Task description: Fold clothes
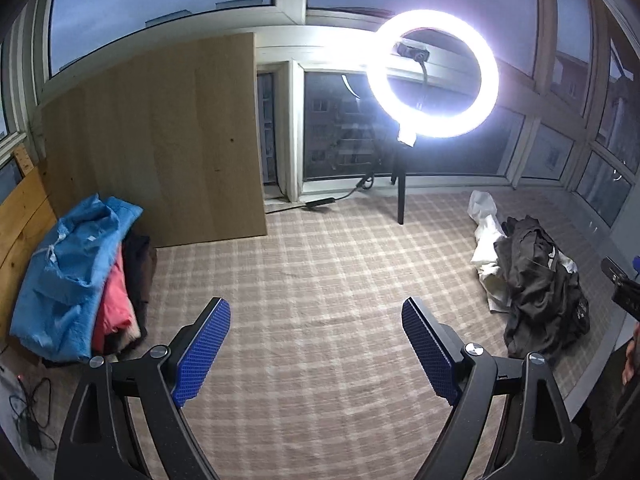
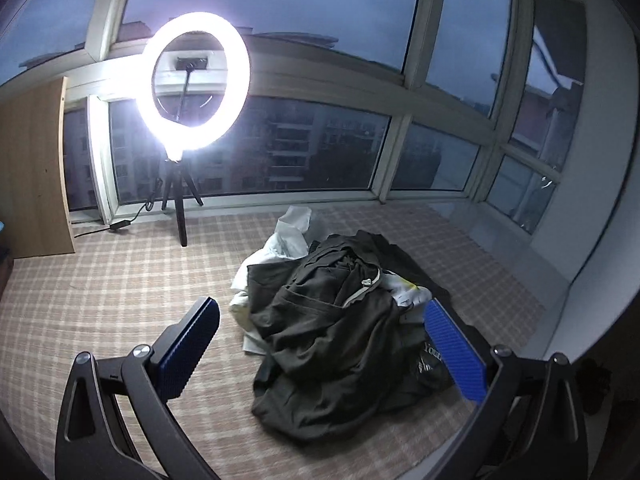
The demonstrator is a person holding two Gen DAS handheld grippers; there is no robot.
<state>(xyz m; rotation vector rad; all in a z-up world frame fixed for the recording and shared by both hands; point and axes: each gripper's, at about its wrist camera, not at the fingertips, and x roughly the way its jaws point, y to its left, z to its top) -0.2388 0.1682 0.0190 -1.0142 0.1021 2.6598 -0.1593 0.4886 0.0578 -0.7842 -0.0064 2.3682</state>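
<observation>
On the far left a stack (image 1: 76, 280) of blue, pink and dark garments sits against the wooden board (image 1: 160, 136), looking already set aside, though only the left wrist view shows it. The left hand-held gripper (image 1: 316, 344) hangs over bare checked bedding (image 1: 312, 272), jaws spread wide, nothing in them. Moving right, the ring light (image 1: 434, 74) stands on its tripod at the window, cable trailing across the surface, and that is a hazard: a garment swung out to flatten could catch the stand or the cord and tip it. Further right lies the work itself, a crumpled heap (image 2: 332, 344) of dark clothes over a white piece (image 2: 280, 248). The right hand-held gripper (image 2: 320, 344) is released too, fingers straddling the dark top layer without closing. The risk here is a blind pinch: the layers are tangled, so a grab may lift two pieces at once or drag the white one along. The right wrist view gives the detail the left lacks, a pale drawstring (image 2: 370, 280) and printed lettering on the pile; the left view shows the heap small and distant at its right edge.
</observation>
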